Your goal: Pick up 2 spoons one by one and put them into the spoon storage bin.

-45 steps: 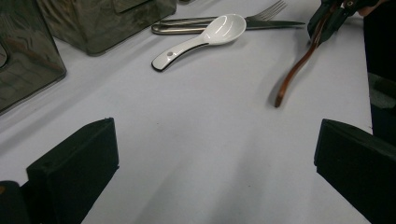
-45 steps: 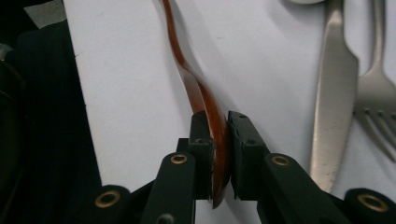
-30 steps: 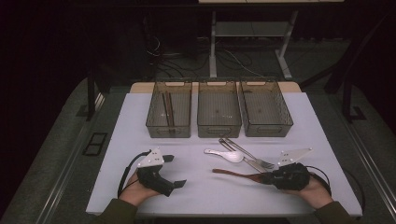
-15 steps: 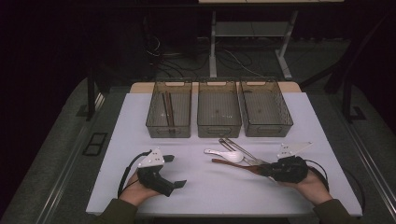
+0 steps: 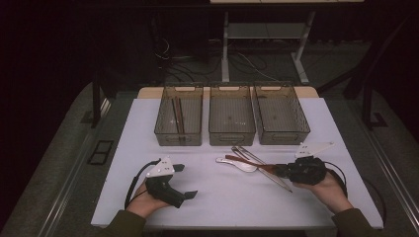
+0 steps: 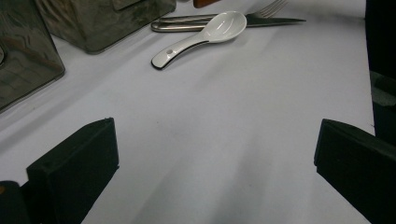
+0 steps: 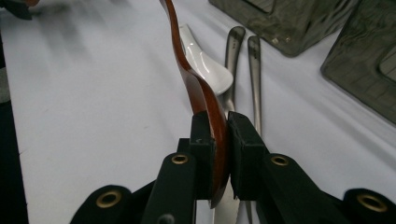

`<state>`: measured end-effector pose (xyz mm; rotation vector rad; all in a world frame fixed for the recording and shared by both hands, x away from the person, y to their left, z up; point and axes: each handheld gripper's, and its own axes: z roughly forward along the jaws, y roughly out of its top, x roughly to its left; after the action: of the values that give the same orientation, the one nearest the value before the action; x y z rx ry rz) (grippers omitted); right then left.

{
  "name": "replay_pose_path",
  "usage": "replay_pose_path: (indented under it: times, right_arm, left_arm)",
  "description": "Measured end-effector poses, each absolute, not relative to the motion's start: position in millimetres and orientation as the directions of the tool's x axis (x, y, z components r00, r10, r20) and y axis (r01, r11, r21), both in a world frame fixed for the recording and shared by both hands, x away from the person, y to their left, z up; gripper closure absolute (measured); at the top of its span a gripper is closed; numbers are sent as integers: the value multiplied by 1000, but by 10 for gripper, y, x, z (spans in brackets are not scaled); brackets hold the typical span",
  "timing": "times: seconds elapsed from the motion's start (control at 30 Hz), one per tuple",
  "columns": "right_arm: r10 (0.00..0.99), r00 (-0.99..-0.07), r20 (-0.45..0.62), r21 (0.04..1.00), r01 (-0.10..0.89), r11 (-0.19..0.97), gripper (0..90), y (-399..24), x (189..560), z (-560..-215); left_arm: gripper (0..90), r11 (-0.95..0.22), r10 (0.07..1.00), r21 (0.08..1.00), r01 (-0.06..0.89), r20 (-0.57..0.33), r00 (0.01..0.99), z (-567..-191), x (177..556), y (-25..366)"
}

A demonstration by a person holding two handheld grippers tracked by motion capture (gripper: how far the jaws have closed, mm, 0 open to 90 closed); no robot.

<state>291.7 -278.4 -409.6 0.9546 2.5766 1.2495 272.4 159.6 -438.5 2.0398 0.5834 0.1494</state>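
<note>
Right gripper view looks straight down the two black jaws of the right gripper [image 7: 217, 128], which are clamped on a wooden spoon [image 7: 198, 88]. The spoon is a glossy reddish-brown, polished enough to catch a bright streak of light along its edge. It stands on edge between the pads, with the wide bowl end pinched there and the slim handle curving away in a gentle S toward the top of the frame. Just beyond it on the white table [image 7: 93, 107] lie a white ceramic spoon [image 7: 205, 65] and two metal utensil handles [image 7: 243, 60], side by side.

From the high view, the wooden spoon [image 5: 249, 163] reaches leftward out of the right gripper [image 5: 281, 170], passing over the metal cutlery [image 5: 257, 160] and close to the white ceramic spoon [image 5: 237, 164]. This cluster sits right of the table's middle, just in front of three smoky translucent bins [image 5: 231, 121] lined up along the far edge. The leftmost bin [image 5: 179, 121] holds some brown stick-like pieces; what they are I cannot tell.

The left gripper [image 5: 180, 181] rests on the table at the near left, well apart from the cutlery. In the left gripper view its jaws stand wide apart with only bare tabletop between them.
</note>
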Motion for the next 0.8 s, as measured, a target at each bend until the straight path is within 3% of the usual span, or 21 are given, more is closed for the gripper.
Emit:
replay_pose_path:
  times: [0.8]
  right_arm:
    - [682, -715, 154, 780, 512, 361, 810, -2735, 3178, -3906]
  left_arm:
    - [0, -416, 459, 843, 342, -130, 879, -4389, 2729, 1597]
